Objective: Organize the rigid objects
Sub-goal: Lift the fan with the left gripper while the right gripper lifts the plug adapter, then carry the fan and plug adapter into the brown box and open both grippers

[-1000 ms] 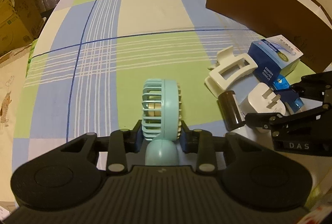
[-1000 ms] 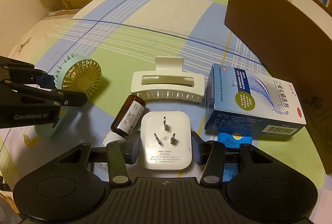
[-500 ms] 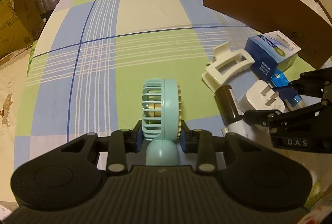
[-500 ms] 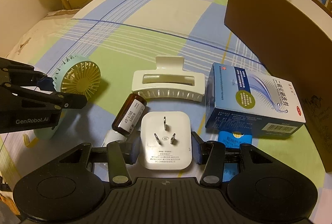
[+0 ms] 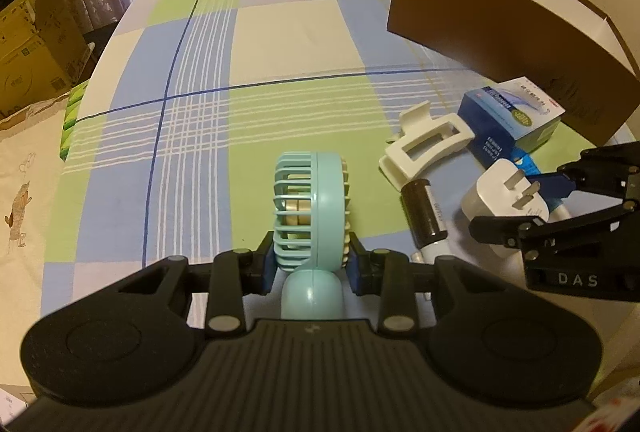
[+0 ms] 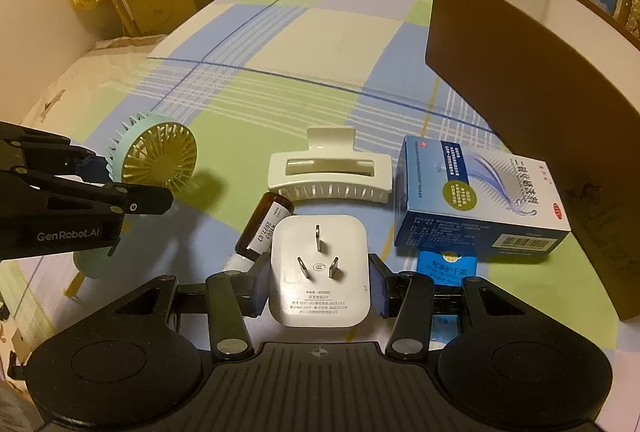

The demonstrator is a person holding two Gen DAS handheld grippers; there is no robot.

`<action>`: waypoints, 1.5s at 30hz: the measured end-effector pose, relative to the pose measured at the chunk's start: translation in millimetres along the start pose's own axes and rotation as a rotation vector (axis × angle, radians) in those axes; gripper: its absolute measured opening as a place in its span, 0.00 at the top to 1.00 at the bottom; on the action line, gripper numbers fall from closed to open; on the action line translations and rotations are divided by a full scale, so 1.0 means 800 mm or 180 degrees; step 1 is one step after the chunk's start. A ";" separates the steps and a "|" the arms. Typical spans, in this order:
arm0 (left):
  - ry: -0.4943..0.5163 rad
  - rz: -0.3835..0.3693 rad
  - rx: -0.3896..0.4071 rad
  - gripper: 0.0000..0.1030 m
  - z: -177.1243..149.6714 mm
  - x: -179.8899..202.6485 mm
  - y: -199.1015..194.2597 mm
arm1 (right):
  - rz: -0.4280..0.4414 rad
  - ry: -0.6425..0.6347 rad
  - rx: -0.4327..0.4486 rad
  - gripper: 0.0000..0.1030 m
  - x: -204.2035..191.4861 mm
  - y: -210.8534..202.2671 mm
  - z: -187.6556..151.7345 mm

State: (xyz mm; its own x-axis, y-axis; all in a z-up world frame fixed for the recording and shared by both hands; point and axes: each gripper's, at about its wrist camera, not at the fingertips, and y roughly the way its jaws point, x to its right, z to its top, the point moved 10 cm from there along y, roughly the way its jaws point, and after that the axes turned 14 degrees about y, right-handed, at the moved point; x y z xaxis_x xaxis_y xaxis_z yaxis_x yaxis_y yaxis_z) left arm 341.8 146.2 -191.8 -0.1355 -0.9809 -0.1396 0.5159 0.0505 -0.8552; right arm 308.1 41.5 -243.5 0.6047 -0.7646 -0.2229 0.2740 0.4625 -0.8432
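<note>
Fan (image 5: pixel 310 207), small and green-blue, sits clamped by its round head in the left hand-held gripper (image 5: pixel 312 264), over the checked cloth (image 5: pixel 280 43) on the desk. White plug (image 6: pixel 319 269) is squeezed between the pads of the right hand-held gripper (image 6: pixel 319 290), prongs facing up. Just beside the plug lie a brown bottle (image 6: pixel 264 228), a white hair clip (image 6: pixel 330 173) and a blue box (image 6: pixel 476 197). A big brown box (image 6: pixel 532 79) stands behind, near the blue one.
</note>
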 end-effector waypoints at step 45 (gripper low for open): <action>0.0740 -0.0442 0.0601 0.71 0.194 0.124 -0.058 | -0.0063 0.0474 0.0470 0.56 0.089 -0.125 0.075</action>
State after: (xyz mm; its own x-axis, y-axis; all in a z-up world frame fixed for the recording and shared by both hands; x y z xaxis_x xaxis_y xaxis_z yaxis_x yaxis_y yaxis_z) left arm 435.9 17.1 -88.4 -0.3937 -0.9057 -0.1569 0.6237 -0.1378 -0.7694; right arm 368.7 -31.8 -145.9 0.4840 -0.8269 -0.2862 0.3979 0.4993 -0.7697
